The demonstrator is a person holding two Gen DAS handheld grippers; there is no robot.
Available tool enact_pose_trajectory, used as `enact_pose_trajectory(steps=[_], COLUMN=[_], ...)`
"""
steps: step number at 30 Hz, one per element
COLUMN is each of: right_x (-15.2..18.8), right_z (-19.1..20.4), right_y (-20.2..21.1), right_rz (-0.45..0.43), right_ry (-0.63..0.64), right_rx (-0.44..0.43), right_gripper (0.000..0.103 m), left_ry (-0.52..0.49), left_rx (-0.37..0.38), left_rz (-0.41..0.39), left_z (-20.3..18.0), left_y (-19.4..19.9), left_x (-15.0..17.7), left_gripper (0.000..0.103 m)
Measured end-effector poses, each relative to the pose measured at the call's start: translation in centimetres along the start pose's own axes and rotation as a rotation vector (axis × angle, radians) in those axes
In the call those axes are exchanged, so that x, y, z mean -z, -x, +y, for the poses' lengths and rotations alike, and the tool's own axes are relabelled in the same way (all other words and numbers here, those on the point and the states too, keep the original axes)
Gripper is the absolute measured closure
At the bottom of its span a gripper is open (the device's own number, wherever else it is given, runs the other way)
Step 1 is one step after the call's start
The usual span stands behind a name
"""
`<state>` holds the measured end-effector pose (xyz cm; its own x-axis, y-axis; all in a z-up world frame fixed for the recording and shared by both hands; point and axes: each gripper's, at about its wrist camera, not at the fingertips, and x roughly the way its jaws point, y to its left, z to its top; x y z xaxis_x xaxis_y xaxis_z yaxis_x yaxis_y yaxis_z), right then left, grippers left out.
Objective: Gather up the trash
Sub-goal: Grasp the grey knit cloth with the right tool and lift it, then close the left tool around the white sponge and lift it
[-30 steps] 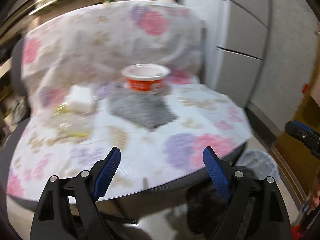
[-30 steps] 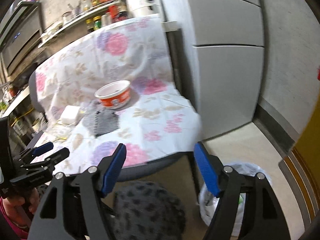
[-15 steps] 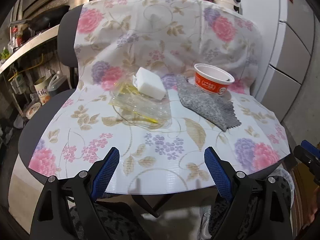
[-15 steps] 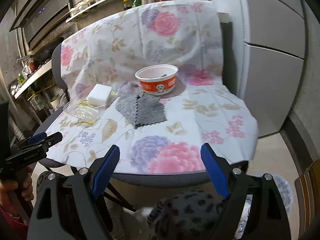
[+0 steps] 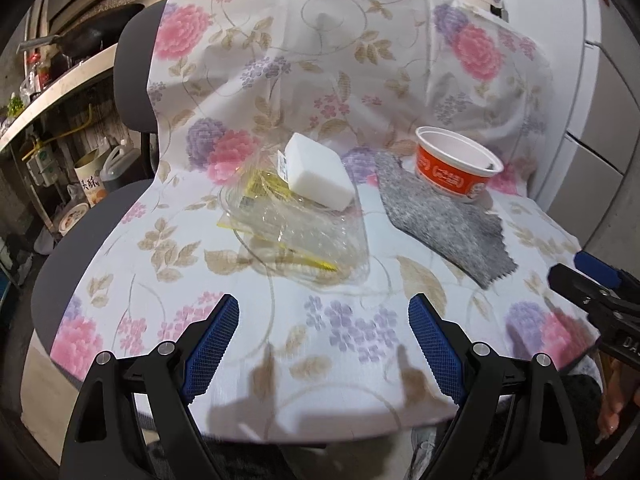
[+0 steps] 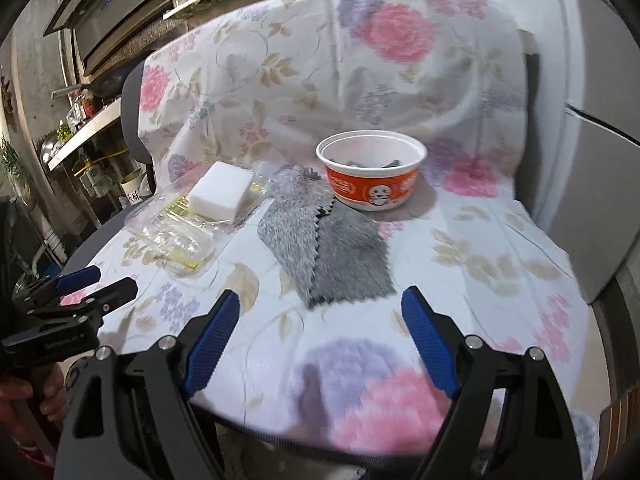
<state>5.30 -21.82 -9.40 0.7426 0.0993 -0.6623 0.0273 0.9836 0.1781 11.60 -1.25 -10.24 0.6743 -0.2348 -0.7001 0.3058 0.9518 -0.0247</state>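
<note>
On a chair draped in a floral cloth lie a clear plastic wrapper, a white sponge block resting on its far end, a grey fuzzy cloth and an orange paper bowl with something dark inside. My left gripper is open and empty over the seat's front edge, facing the wrapper. My right gripper is open and empty, just short of the grey cloth. Each gripper shows at the edge of the other's view.
A white cabinet stands right of the chair. Kitchen shelves with pots and jars are to the left and behind. A steel range hood hangs upper left.
Both grippers have moved in closer to the chair seat and swung left from the cabinet side. Both stayed open and empty.
</note>
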Motion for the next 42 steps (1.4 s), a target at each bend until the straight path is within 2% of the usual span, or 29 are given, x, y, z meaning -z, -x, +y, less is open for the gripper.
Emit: enact_pose_trajectory(steps=[8, 15, 17, 18, 19, 21, 22, 25, 30, 32, 37, 42], right_x=[-3.5, -5.2, -5.0, -4.8, -4.7, -4.7, -4.7, -4.8, -4.2, -3.6, -1.9, -1.4], right_z=[0.6, 0.4, 0.7, 0.9, 1.4, 2.6, 2.9, 3.7, 2.5, 1.5, -0.5, -0.8], right_y=[-6.8, -12.8, -13.5, -13.5, -13.2, -11.9, -11.2, -7.4, 1.2, 3.6, 4.4, 2.9], right_rz=[0.041, 0.176, 0.213, 0.218, 0.214, 0.182, 0.164, 0.081, -0.086, -0.109, -0.096, -0.08], right_ry=[0.016, -0.009, -0.007, 0.003, 0.021, 0.081, 0.096, 0.136, 0.169, 0.156, 0.085, 0.049], right_rx=[0.008, 0.02, -0.017, -0.03, -0.046, -0.052, -0.054, -0.069, -0.001, 0.008, -0.013, -0.027], right_gripper=[0.021, 0.021, 0.035, 0.05, 0.067, 0.083, 0.088, 0.09, 0.09, 0.09, 0.09, 0.09], left_ry=[0.014, 0.016, 0.015, 0.015, 0.015, 0.02, 0.021, 0.021, 0.017, 0.019, -0.017, -0.089], left_rx=[-0.031, -0.025, -0.024, -0.025, -0.028, -0.033, -0.034, -0.041, -0.049, -0.044, -0.018, -0.078], left_rz=[0.017, 0.017, 0.019, 0.02, 0.021, 0.019, 0.017, 0.005, -0.021, -0.032, -0.051, -0.031], left_z=[0.8, 1.0, 1.1, 1.1, 1.2, 1.4, 1.5, 1.7, 1.8, 1.7, 0.0, -2.3], left_y=[-3.0, -3.6, -3.5, -3.4, -3.3, -2.9, -2.7, -1.8, -0.3, 0.0, -0.8, -4.1], left_x=[-1.4, -2.0, -1.8, -1.8, -1.7, -1.5, -1.4, -1.4, -1.4, -1.6, -3.4, -6.1], left_gripper=[0.017, 0.017, 0.017, 0.017, 0.017, 0.017, 0.017, 0.017, 0.017, 0.017, 0.017, 0.017])
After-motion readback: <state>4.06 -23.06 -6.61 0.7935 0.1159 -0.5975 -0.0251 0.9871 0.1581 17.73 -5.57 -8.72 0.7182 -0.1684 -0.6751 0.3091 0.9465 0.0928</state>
